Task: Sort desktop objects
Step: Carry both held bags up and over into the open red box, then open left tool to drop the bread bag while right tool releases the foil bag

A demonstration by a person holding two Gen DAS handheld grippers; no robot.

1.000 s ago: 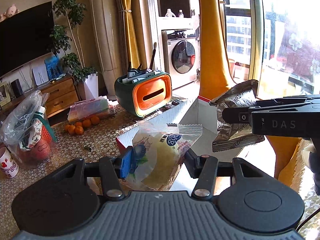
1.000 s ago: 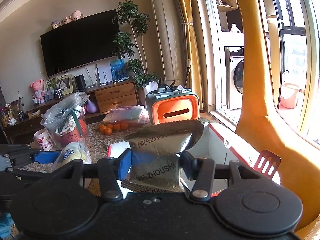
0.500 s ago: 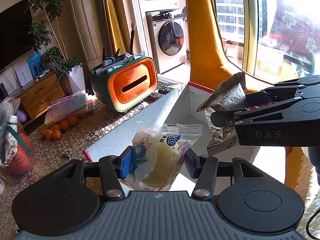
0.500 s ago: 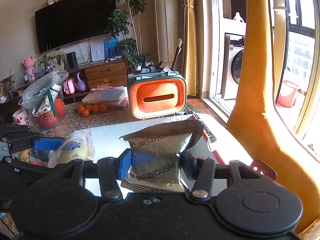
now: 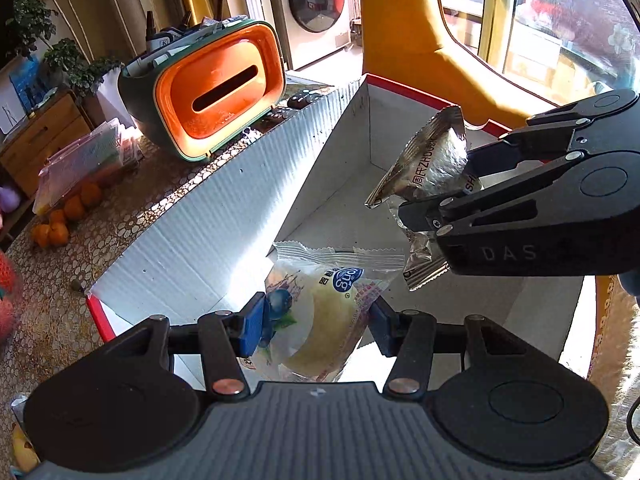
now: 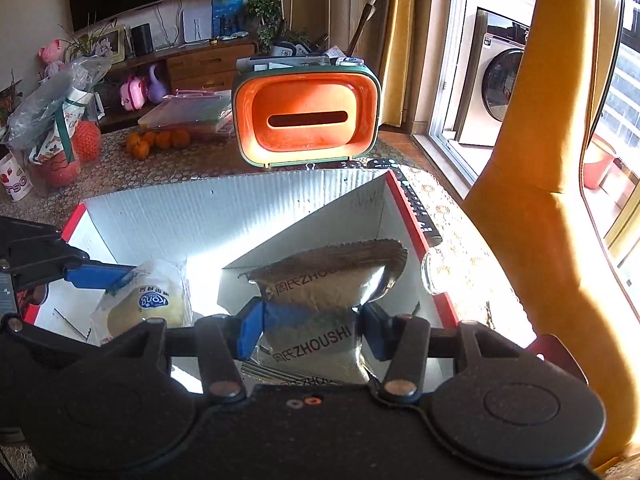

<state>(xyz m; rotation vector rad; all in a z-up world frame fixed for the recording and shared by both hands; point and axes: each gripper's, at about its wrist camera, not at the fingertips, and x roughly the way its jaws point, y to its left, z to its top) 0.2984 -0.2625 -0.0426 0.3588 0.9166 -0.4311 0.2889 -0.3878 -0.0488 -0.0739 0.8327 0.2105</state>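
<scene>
We see our left gripper (image 5: 316,322) clamped on a clear-wrapped bread bun packet (image 5: 320,312), its blue pads pressing the packet's two sides so the bun juts forward from between the fingers. Just ahead of and below this gripper lies the open white cardboard box (image 5: 224,216) with red edges, and the bun hangs over its near end.

Our right gripper (image 6: 310,330) is closed on a silver snack pouch (image 6: 324,300), pinched at its waist so the puffed upper half stands up past the fingertips and the lower half trails back toward the camera. From the left wrist view, this pouch sits to the right of and beyond the bun, close by but not touching it. The pouch also hangs over the box, nearer its right wall.

Beyond the far wall of the box, straight ahead of both grippers, stands an orange tissue holder (image 6: 306,120) on the table (image 6: 192,162).
</scene>
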